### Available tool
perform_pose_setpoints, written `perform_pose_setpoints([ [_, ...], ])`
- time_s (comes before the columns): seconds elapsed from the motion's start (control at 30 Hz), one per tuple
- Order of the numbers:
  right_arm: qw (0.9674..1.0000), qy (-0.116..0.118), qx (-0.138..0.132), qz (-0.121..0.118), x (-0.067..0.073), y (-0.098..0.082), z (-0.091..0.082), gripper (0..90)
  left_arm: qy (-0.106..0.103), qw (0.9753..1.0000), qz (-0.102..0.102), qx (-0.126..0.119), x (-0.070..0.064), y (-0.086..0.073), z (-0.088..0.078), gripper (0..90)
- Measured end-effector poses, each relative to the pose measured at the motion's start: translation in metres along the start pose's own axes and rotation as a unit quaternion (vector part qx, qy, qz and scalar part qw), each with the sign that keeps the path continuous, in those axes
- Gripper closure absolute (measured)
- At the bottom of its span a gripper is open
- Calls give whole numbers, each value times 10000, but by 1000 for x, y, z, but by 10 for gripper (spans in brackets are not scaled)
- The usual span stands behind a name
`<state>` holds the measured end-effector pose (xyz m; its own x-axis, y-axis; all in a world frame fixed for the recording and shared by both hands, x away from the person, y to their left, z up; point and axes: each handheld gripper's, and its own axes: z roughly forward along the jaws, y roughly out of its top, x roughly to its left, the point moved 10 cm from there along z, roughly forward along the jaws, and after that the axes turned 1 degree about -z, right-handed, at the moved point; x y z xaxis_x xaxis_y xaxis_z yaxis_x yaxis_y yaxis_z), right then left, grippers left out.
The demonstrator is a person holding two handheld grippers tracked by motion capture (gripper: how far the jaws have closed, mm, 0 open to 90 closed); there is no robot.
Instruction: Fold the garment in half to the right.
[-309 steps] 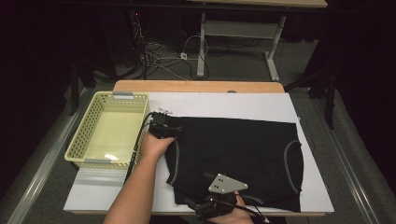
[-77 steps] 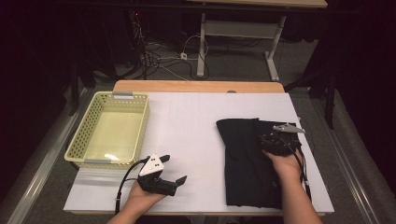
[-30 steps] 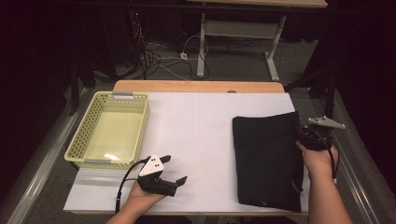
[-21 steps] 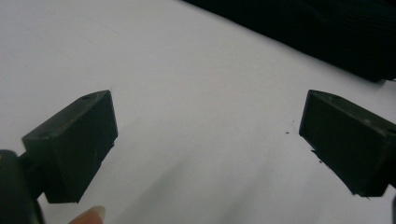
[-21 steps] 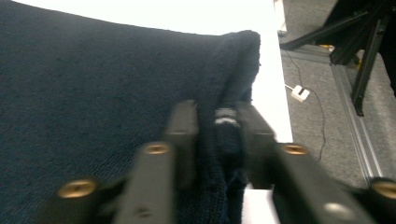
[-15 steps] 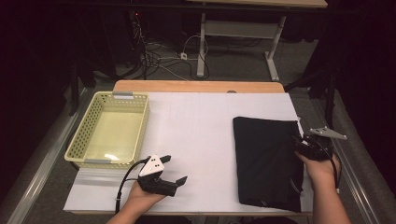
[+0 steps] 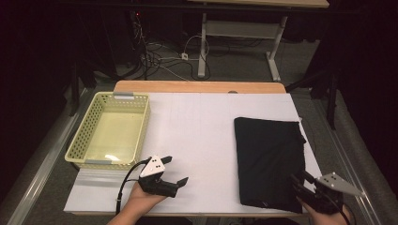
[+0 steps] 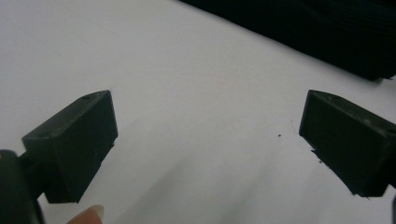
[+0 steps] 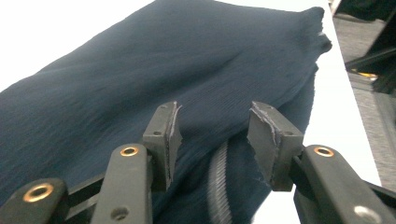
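A dark navy knit garment (image 7: 270, 161), folded into a tall, narrow rectangle, lies flat at about four o'clock on the white tabletop (image 7: 197, 136), its long edges running toward twelve, cloth faintly rumpled.

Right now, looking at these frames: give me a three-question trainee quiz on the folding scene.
1. True or false: the yellow basket holds the folded black garment.
2. Which tongs are at the garment's near edge: left tongs or right tongs?
3. Fill in: the right tongs' jaws stand ____ over the fabric, nothing pinched.

Key: 1 false, the garment lies on the white table; 2 right; 3 open.
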<state>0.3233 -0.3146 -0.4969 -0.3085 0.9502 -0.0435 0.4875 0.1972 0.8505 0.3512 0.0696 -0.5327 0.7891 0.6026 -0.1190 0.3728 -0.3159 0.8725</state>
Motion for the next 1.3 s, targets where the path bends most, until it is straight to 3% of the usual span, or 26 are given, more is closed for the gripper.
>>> perform_pose_setpoints([
  [0.1,9999,117,-8,34,16,-10,-9,536,7,10000,-5,6,0,0,0,40],
  [0.23,9986,421,73,317,37,-24,-7,377,38,10000,-1,18,0,0,0,40],
  [0.3,9990,336,152,233,41,-31,-1,326,52,10000,10,33,0,0,1,41],
  [0.4,9985,331,418,87,46,-41,11,323,60,10000,13,42,1,0,1,42],
  [0.47,9982,422,384,187,48,-41,13,380,57,10000,20,44,0,0,1,42],
  [0.6,9973,634,371,-30,57,-40,13,588,36,10000,24,56,0,-1,1,43],
  [0.77,9956,872,329,54,62,-40,13,752,35,10000,40,50,0,-1,1,46],
  [0.93,9973,668,257,-168,60,-36,9,776,29,10000,38,50,0,-1,1,46],
  [1.3,9994,335,-105,-51,31,-24,-24,777,22,10000,44,51,-1,-1,1,46],
])
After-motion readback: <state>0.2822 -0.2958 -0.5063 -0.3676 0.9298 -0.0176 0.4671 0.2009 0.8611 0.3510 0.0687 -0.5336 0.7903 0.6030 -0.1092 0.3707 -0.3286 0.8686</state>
